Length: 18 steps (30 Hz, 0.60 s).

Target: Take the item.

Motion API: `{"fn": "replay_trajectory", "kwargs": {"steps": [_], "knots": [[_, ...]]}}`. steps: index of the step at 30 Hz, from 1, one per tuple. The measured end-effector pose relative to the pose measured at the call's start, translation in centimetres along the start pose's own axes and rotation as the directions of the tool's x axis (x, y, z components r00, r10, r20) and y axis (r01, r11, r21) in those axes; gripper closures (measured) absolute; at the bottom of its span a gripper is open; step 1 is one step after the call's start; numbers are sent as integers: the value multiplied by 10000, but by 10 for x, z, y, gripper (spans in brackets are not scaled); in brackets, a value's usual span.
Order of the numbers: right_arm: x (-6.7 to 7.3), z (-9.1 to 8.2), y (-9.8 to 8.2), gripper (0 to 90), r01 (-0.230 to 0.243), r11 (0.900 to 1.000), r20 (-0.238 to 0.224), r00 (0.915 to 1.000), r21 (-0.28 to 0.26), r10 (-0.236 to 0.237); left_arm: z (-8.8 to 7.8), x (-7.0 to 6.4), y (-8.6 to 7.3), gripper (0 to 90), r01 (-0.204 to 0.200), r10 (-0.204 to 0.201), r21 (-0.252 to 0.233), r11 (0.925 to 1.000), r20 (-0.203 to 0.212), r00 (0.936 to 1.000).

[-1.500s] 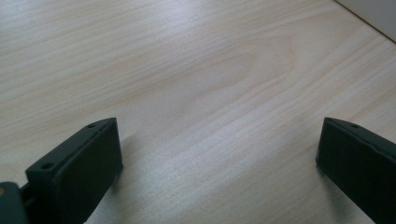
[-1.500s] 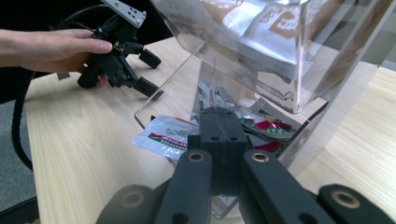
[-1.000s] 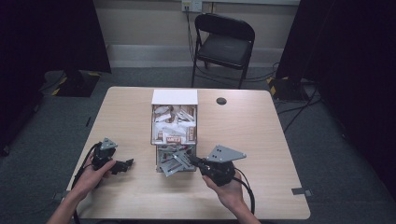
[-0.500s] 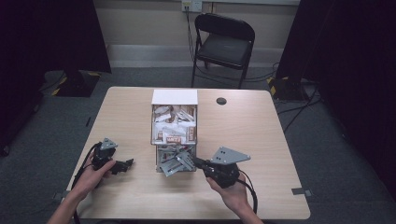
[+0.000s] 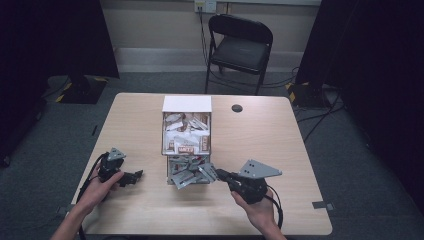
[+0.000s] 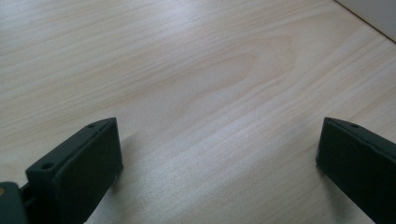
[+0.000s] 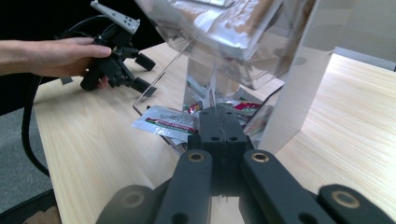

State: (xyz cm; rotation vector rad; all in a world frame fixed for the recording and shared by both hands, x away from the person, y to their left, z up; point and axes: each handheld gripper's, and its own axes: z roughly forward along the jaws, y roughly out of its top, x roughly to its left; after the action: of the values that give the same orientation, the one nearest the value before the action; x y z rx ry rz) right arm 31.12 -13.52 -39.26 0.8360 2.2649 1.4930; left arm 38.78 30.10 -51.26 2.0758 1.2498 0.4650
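Right claw (image 5: 218, 174) drawn back a little toward the person, jaws pinched flat on a sachet (image 7: 212, 100) from the pile (image 5: 190, 171) under the dispenser (image 5: 186, 131). Pull-out likely underway. Left claw (image 5: 136, 176) wide, empty, parked.

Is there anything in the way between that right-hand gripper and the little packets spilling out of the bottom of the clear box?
Nothing visible blocks it. The right gripper, jaws shut, points straight at the packets lying in the open tray at the foot of the clear dispenser, with bare table beside it. Whether it pinches a packet is unclear.
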Motion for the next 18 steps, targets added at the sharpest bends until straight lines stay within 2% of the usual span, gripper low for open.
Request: {"fn": "replay_trajectory", "kwargs": {"steps": [18], "knots": [[-20,-14,0,900,-346,9989,593,9976,-304,363,0,0,0,0,2,-2,1,10000,0,10000]]}}
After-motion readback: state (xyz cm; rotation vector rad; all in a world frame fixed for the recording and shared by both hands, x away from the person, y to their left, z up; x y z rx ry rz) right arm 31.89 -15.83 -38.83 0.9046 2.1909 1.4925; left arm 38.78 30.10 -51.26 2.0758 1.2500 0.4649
